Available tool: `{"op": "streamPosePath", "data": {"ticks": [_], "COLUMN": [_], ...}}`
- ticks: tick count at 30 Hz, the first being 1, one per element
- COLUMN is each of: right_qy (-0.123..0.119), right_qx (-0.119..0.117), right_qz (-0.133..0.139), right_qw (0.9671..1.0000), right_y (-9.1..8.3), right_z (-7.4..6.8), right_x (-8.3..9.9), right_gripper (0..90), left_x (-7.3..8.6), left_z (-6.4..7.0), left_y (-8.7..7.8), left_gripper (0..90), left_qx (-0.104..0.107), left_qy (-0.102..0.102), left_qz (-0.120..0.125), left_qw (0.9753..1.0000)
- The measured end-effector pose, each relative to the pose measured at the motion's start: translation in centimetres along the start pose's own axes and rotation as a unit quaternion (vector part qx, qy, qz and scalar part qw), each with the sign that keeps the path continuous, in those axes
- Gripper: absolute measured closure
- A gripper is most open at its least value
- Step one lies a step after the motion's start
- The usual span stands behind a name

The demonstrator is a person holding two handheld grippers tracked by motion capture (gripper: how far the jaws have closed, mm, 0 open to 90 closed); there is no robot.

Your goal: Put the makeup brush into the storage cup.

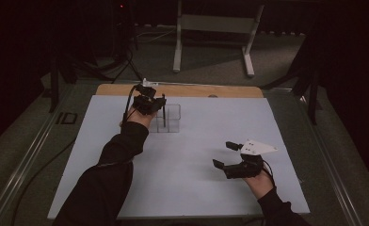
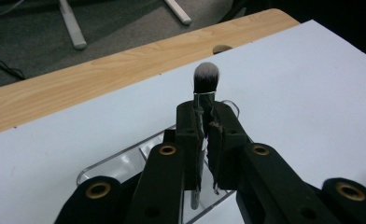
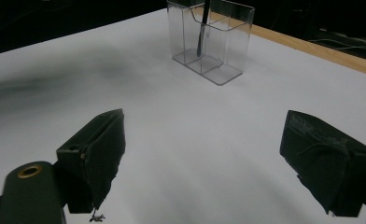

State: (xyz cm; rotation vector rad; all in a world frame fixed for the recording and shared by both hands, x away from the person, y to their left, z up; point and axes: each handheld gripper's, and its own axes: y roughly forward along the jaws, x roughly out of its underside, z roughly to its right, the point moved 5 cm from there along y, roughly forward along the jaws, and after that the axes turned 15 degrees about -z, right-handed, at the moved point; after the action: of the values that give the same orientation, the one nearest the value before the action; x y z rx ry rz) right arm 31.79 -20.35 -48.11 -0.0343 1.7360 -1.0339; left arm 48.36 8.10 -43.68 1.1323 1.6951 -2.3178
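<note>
A makeup brush point(image 2: 206, 77) with a grey-white bristle head and a thin dark handle stands upright, bristles up. My left gripper point(image 2: 204, 114) is shut on its ferrule and handle. In the high view this gripper point(image 1: 158, 106) hangs over a clear plastic organiser point(image 1: 175, 113) at the back of the table, and the brush handle point(image 1: 164, 120) reaches down into one compartment. The right gripper view shows the organiser point(image 3: 228, 42) with the handle point(image 3: 201, 32) inside its rear left compartment. My right gripper point(image 1: 222, 154) is open with nothing between its jaws, low over the white sheet at the front right.
A white sheet point(image 1: 187, 160) covers the table, with a strip of bare wood point(image 1: 196, 90) along the far edge. On the carpet behind the table stands a white metal frame point(image 1: 211, 28). Cables point(image 1: 121, 66) lie at the back left.
</note>
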Motion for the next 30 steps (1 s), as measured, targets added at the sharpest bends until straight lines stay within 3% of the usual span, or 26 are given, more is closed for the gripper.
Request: {"op": "streamPosePath", "data": {"ticks": [2,6,8,11,14,22,27,28,30], "right_qy": [0.001,0.001,0.001,0.0,0.001,-0.001,0.003,0.003,0.004], "right_qx": [0.0,-0.001,0.0,0.0,-0.001,0.0,-0.003,-0.003,-0.003], "right_qz": [0.0,0.0,0.0,0.0,0.0,0.001,0.004,0.004,0.006], "right_qw": [1.0,1.0,1.0,1.0,1.0,1.0,1.0,1.0,1.0], "right_y": [0.0,0.0,0.0,0.0,0.0,0.0,-0.1,-0.1,-0.2], "right_z": [0.0,0.0,0.0,0.0,0.0,0.0,0.1,0.1,0.1], "right_x": [0.0,0.0,0.0,0.0,0.0,0.0,-0.1,-0.1,-0.1], "right_gripper": [14.2,14.2,14.2,14.2,14.2,14.2,14.3,14.2,14.3], "left_x": [0.0,0.0,-0.1,-0.2,-0.4,-0.7,-0.7,-0.7,-0.7], "left_z": [0.0,-0.2,-0.2,-0.2,-0.1,0.0,0.4,0.6,0.8], "left_y": [0.2,0.2,0.1,0.1,-0.2,-1.0,-1.6,-1.8,-2.1], "left_gripper": [85.0,81.3,51.2,29.5,20.9,13.6,9.3,8.6,7.2], "left_qx": [0.009,0.004,-0.026,-0.038,-0.039,-0.053,-0.048,-0.036,-0.033], "left_qy": [0.004,-0.004,-0.013,-0.025,-0.027,-0.031,-0.029,-0.025,-0.021], "left_qz": [-0.01,-0.003,-0.013,-0.025,-0.022,-0.016,-0.01,-0.005,0.002], "left_qw": [0.9999,1.0,0.9995,0.9987,0.9986,0.998,0.9984,0.999,0.9992]}}
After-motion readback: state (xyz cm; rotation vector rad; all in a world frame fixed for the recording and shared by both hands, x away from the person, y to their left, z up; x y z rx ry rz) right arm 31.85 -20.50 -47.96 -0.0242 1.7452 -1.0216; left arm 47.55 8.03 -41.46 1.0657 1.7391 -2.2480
